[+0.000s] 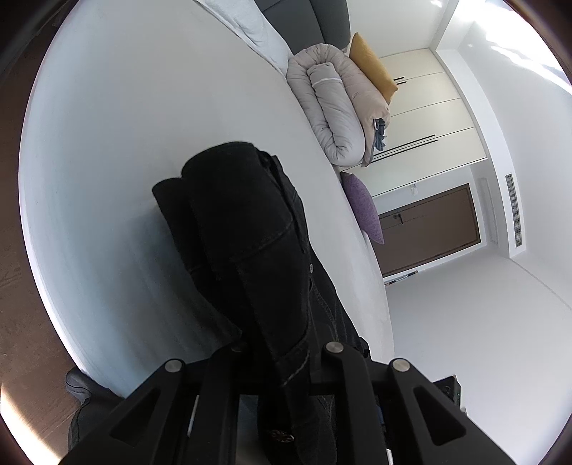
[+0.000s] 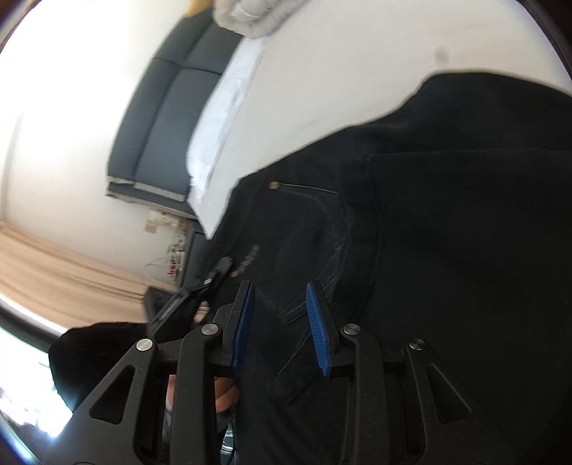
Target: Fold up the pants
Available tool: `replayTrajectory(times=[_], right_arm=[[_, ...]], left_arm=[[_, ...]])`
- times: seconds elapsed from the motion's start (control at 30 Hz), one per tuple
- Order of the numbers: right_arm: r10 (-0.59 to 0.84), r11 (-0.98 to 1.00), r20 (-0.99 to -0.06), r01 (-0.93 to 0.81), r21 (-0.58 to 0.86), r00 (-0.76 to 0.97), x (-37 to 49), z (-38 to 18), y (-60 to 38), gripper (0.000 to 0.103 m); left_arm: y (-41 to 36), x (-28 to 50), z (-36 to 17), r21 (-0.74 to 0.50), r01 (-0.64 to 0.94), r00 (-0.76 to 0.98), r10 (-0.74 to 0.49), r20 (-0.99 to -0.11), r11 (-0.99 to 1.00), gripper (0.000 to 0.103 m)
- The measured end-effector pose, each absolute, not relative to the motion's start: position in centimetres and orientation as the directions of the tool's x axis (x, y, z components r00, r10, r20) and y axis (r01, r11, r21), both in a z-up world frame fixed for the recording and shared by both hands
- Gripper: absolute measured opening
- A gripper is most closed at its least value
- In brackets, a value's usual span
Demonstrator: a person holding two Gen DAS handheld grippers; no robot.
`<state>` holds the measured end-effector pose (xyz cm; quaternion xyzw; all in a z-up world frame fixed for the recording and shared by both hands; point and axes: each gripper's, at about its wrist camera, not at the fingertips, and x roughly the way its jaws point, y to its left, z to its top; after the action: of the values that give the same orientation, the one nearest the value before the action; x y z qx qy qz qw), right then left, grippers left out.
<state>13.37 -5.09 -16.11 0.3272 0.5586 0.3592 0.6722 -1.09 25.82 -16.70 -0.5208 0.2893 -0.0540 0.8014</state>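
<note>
Denim folds bury the left gripper (image 1: pixel 286 361), hiding its fingertips; it seems clenched on the pants (image 1: pixel 246 229). Right gripper (image 2: pixel 280 322) gapes, blue pads (image 2: pixel 318 329) beside blurred cloth over the bed (image 1: pixel 118 118); pillows (image 1: pixel 250 21) are cropped.

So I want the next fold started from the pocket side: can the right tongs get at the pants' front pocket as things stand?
Probably yes. The right tongs stand open with the pants directly ahead, and the front pocket lies just past the blue pads, with nothing between them.
</note>
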Motion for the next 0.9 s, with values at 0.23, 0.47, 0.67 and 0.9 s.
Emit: replayTrajectory(times=[0.23,0.47,0.67,0.9], right_arm=[[0.818,0.561,-0.562,0.046,0.826,0.118,15.1,-20.6,-5.3,0.0],[0.799,0.587,-0.579,-0.007,0.809,0.163,14.6,-21.0,-4.9,0.0],[0.831,0.533,-0.506,-0.069,0.843,0.233,13.6,-18.4,-6.5,0.016],[0.859,0.412,-0.363,-0.067,0.909,0.362,11.8,-14.7,-13.7,0.076]], left_arm=[[25.6,-0.9,-16.3,-0.859,-0.214,0.826,-0.383,-0.413,0.464,0.011],[24.9,-0.6,-14.9,-0.837,-0.187,0.831,-0.371,-0.414,0.515,0.011],[21.8,0.0,-10.1,-0.722,-0.097,0.826,-0.349,-0.442,0.685,0.011],[10.5,0.5,-3.0,-0.293,0.142,0.819,-0.278,-0.502,0.945,0.011]])
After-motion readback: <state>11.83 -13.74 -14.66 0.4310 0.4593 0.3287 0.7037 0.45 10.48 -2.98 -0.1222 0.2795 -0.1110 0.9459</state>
